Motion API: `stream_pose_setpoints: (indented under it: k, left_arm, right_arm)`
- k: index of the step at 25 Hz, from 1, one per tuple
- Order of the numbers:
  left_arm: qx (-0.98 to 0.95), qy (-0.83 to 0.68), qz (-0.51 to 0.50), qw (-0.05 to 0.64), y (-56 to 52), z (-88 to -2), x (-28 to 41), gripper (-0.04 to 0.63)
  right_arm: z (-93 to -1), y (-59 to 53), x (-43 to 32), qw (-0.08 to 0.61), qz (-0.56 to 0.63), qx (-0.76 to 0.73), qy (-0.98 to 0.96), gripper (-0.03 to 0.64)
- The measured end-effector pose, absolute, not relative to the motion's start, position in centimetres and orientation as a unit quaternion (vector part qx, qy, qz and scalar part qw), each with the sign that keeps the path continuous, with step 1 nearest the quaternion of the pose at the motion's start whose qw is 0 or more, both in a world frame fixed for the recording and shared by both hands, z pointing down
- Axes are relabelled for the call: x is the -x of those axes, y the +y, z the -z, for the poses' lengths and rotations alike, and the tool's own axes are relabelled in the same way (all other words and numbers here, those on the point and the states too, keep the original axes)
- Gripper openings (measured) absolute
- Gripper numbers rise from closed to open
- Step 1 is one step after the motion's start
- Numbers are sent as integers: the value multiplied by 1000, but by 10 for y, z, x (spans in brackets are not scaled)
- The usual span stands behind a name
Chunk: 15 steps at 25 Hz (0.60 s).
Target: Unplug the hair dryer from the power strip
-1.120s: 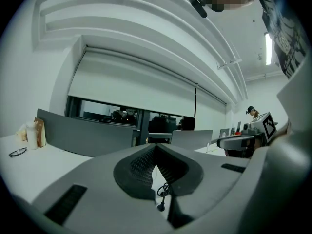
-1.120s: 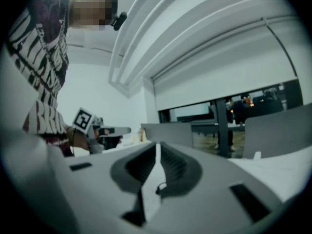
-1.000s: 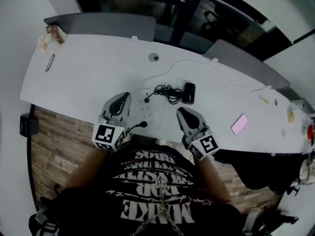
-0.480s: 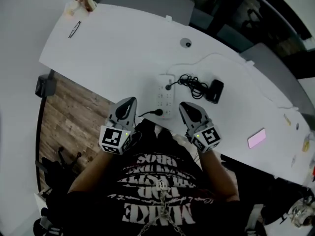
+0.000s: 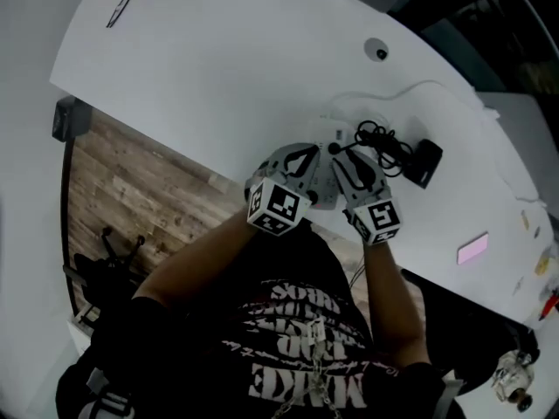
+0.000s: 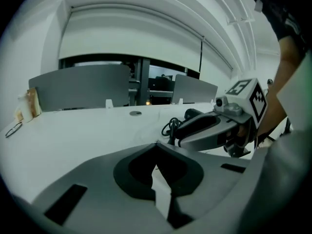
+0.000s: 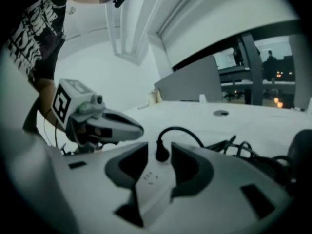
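Note:
A white power strip [image 5: 325,183] lies on the white desk [image 5: 201,77] with a black plug [image 7: 162,153] standing in it. The plug's cord runs to a tangled bundle [image 5: 380,138] beside the black hair dryer [image 5: 425,162]. My right gripper [image 7: 160,147] is low over the strip. Its jaws have just been opening and stand open on either side of the plug, pads apart from it. My left gripper [image 6: 156,144] is beside it on the left, over the strip's near end, its tips together with nothing held. In the head view the left gripper [image 5: 313,153] and the right gripper [image 5: 339,157] sit side by side.
A pink flat object [image 5: 472,249] lies on the desk to the right. A round cable grommet [image 5: 377,52] is behind the strip, and glasses [image 5: 118,9] lie at the far left. Grey dividers [image 6: 80,84] line the desk's back. Wood floor [image 5: 131,190] shows below the near edge.
Both grippers have dropped from the desk's near edge onto the power strip. The right jaws have opened around the plug. The head view has shifted, so the desk now sits higher and further right.

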<state>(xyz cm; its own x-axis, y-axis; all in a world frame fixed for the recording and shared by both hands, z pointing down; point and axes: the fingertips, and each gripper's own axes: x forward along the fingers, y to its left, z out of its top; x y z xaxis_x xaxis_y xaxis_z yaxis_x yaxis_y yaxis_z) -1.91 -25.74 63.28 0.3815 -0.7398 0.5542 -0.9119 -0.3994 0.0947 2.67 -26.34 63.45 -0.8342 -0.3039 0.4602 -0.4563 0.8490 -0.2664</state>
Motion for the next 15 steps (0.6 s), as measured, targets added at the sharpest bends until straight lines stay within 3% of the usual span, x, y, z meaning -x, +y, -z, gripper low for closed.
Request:
stream_pose_setpoints:
  k: [4, 7, 9, 15]
  left_arm:
    - [-815, -481, -260, 190, -277, -673, 7, 23]
    - [-821, -474, -281, 147, -280, -676, 5, 23]
    - [-823, -476, -288, 117, -281, -676, 8, 23]
    - [-820, -478, -298, 104, -301, -677, 4, 23]
  right_arm:
    - [-637, -283, -9, 168, -171, -222, -945, 149]
    - [-633, -288, 1, 151, -168, -227, -947, 83]
    - [-631, -294, 3, 124, -217, -237, -939, 78]
    - [-591, -340, -21, -58, -332, -274, -901, 77]
